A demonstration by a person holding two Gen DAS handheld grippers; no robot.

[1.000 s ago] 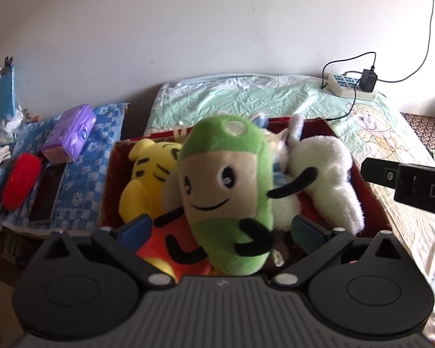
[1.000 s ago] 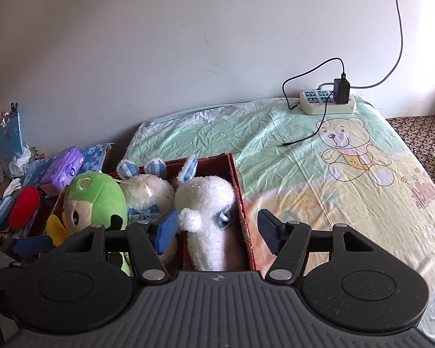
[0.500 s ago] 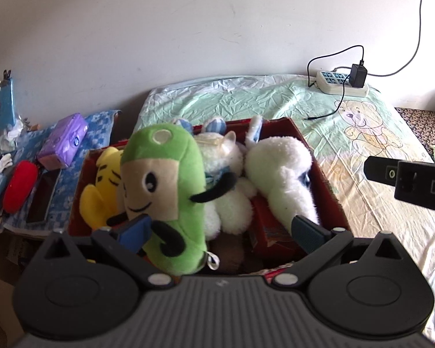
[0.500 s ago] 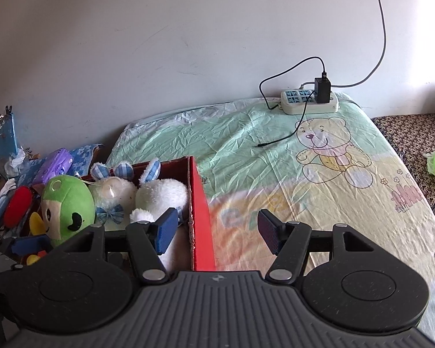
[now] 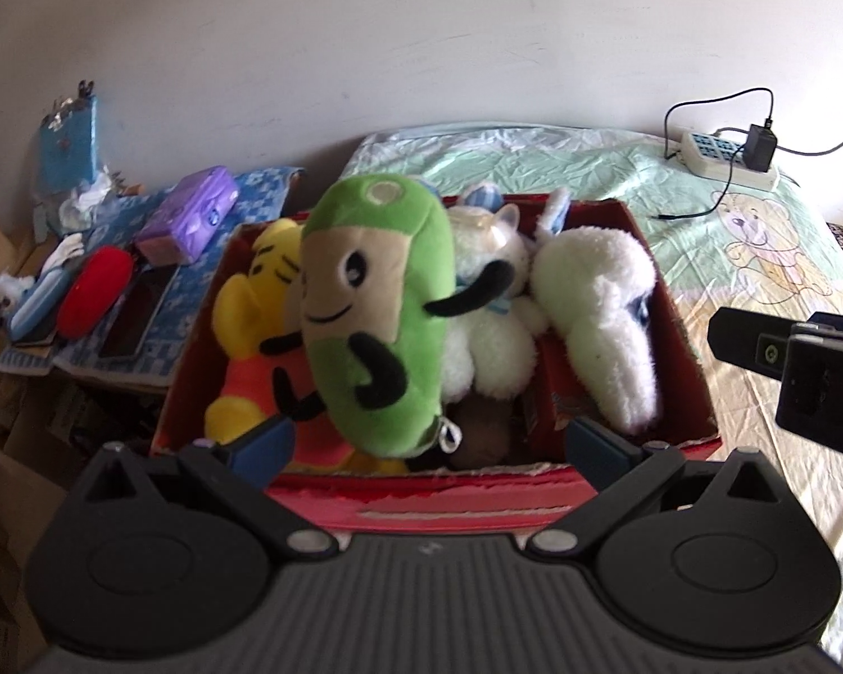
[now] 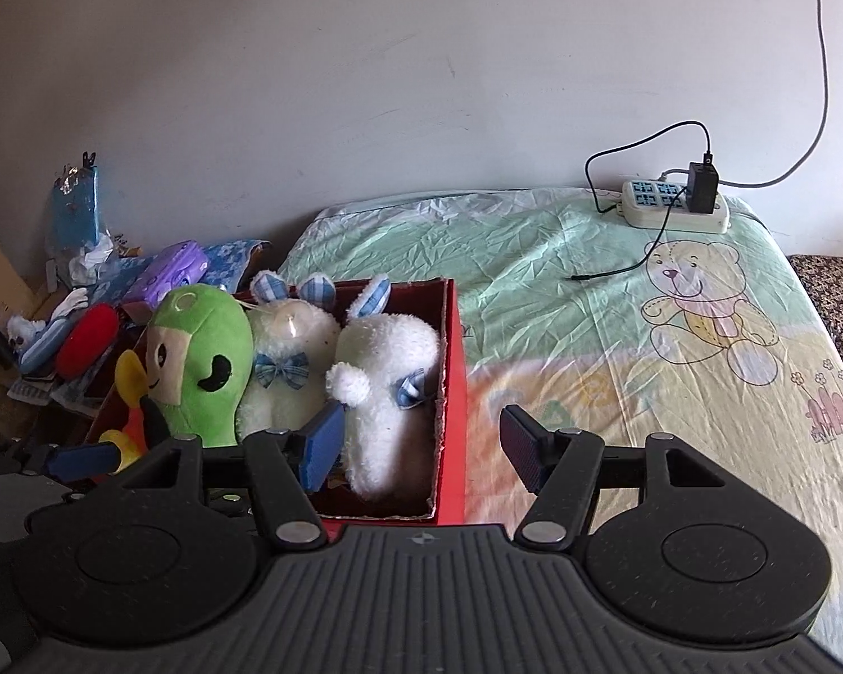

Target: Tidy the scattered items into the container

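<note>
- Plush toys fill the red cardboard box, which sits on the bed at its left edge.
- Green plush stands tallest: tan face, black eyes, smile, thin black arms, leaning on a yellow plush at its 9 o'clock.
- Two white bunny plushes with blue checked ears and bows lie at its 3 o'clock, against the box's right wall.
- Left gripper hovers over the box's near wall, fingers spread wide, gripping nothing.
- Right gripper straddles the box's right wall, fingers spread, empty.
- No writing on the toys or box is readable.
- White power strip lies at 1 o'clock on the bed.
</note>
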